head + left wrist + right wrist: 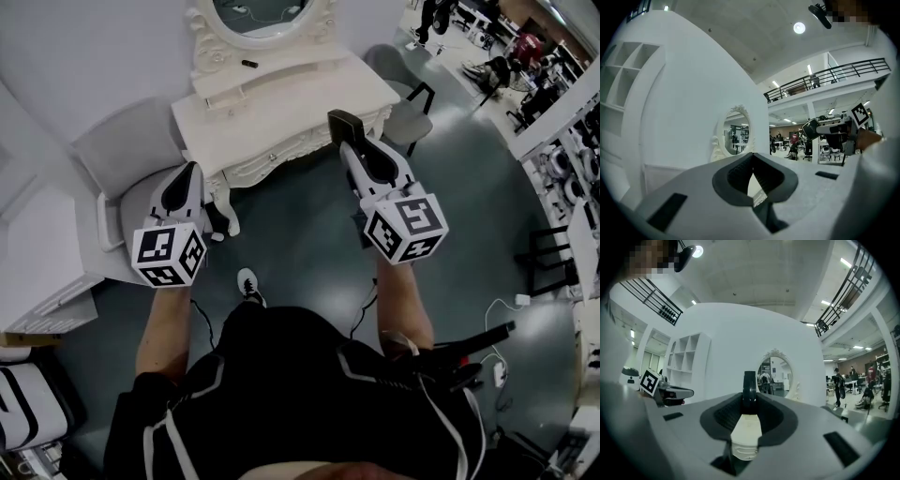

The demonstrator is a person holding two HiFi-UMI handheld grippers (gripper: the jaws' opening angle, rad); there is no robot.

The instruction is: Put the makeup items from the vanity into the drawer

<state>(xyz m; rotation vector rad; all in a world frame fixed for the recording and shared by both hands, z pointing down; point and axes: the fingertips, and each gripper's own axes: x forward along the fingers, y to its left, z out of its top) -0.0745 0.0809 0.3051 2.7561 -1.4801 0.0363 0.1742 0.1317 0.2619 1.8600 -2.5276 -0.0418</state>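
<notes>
Right gripper (pixel 749 404) clamps a flat black makeup item (pixel 749 386) edge-on between its jaws above the near right corner of the white vanity (pixel 281 105), while the left gripper (pixel 752 158), jaws together and empty, hangs off the vanity's near left corner, and a small black item (pixel 249 64) lies far back by the mirror (pixel 267 14).

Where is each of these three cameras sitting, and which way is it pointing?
Head view: on the person's head, looking steeply down at the vanity; forearms, torso, a shoe, left gripper and right gripper show.
Left gripper view: rides that gripper, looking along its shut, empty jaws toward the mirror.
Right gripper view: rides that gripper, looking past a dark compact clamped in its jaws.
Shared: both gripper views show the mirror.
</notes>
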